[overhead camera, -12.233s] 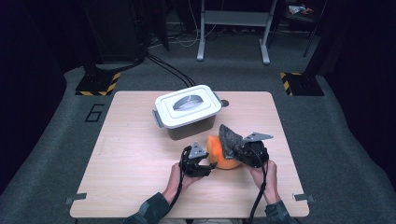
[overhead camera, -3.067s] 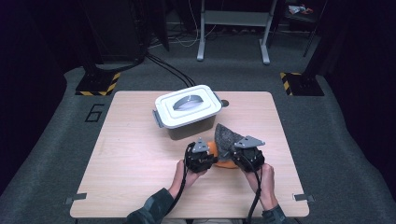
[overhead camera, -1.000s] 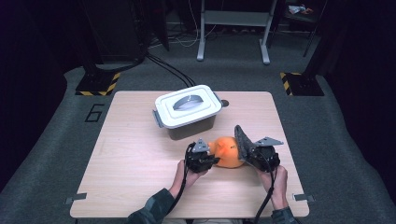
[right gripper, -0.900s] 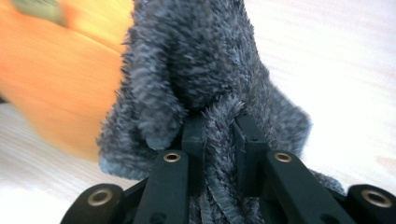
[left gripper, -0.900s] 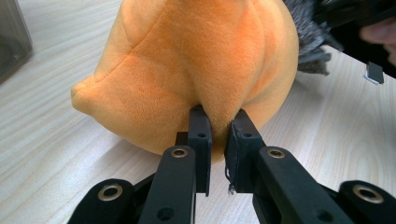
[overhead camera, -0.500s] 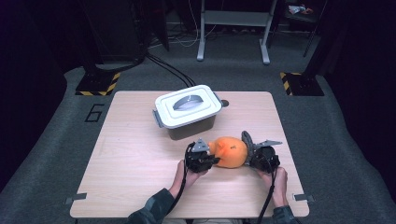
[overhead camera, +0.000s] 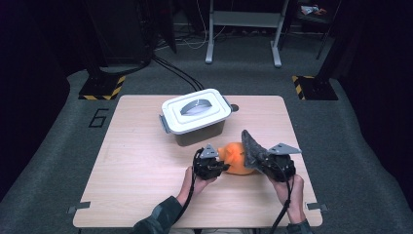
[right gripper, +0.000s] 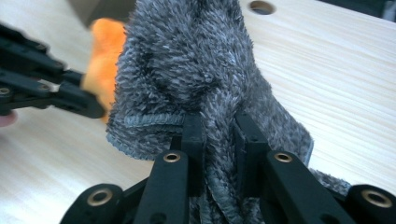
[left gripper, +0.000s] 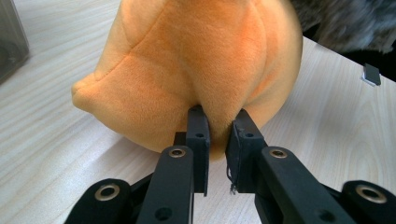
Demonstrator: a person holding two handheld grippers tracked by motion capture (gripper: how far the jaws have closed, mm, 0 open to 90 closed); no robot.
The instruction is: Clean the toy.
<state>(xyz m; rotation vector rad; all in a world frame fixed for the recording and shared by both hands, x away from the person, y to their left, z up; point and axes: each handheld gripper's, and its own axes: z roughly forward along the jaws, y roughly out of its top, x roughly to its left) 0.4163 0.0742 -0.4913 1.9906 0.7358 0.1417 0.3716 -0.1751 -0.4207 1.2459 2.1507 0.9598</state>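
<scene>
Low centre of the frame, a plump orange plush toy is pinched by the left gripper fingers; the right gripper clamps a shaggy grey cloth. Floor marking reads "6".

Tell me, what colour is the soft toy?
Orange. The toy shows best in the left gripper view.

A light wooden table stands on grey carpet. Left of the table, a "6" marks the floor. Beyond the table: two yellow-and-black striped bases, black cables, a grey metal stand. Surroundings beyond are dark.
</scene>
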